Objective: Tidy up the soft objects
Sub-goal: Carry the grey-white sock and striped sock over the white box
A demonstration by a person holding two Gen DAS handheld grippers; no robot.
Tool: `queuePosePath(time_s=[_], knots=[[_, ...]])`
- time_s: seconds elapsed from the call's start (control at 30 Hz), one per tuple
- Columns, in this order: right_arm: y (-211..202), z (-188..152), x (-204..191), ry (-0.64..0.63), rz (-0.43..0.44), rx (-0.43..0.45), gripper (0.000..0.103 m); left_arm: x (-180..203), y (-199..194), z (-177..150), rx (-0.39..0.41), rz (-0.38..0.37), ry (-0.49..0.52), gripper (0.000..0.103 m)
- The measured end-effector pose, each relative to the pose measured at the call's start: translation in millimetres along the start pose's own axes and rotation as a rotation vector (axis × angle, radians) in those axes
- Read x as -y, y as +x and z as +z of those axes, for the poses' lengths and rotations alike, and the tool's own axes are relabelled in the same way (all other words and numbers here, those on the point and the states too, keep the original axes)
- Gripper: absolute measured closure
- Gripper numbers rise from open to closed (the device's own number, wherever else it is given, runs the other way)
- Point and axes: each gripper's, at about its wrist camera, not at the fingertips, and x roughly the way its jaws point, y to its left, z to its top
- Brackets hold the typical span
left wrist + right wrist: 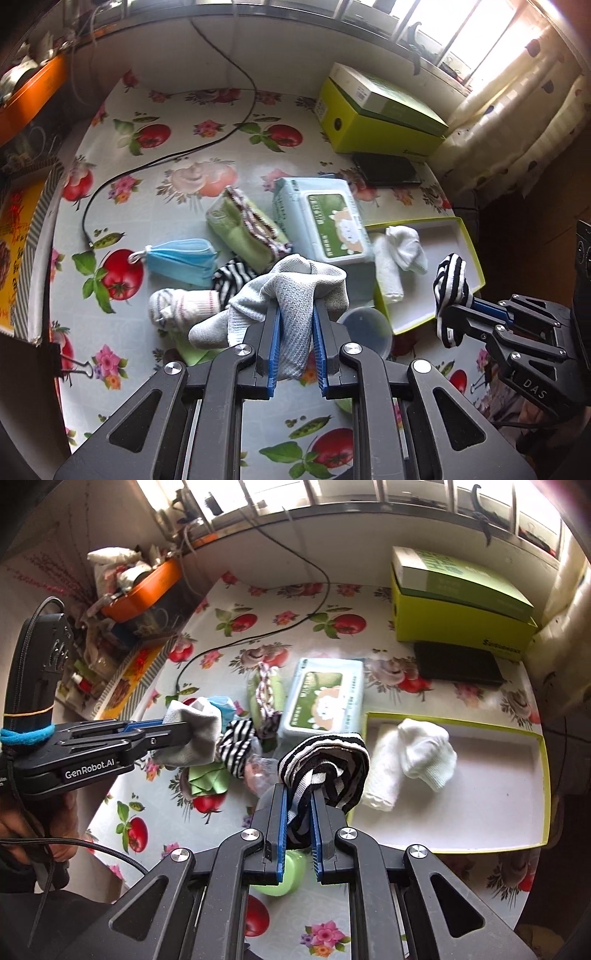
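Note:
My left gripper is shut on a grey sock, held above the flowered table; the same gripper and grey sock show at the left of the right wrist view. My right gripper is shut on a black-and-white striped sock, hanging just left of the green-rimmed tray. From the left wrist view this gripper holds the striped sock over the tray's near corner. In the tray lie a white sock and a rolled white cloth.
On the table lie a blue face mask, a green towel, a wipes pack, another striped sock, a pale striped sock and a clear round tub. A green box and a black cable sit behind.

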Motion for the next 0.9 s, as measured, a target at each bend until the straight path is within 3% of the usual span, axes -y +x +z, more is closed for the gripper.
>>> queuePosePath(time_s=[0.57,0.9], knots=[[-17,-17,79,0.156,-0.054,0.027,0.092,94,48,21,-0.089,-0.076,0.169,0.086],[-13,-22,109,0.218,-0.060,0.031,0.092,120,74,27,-0.144,-0.099,0.217,0.086]])
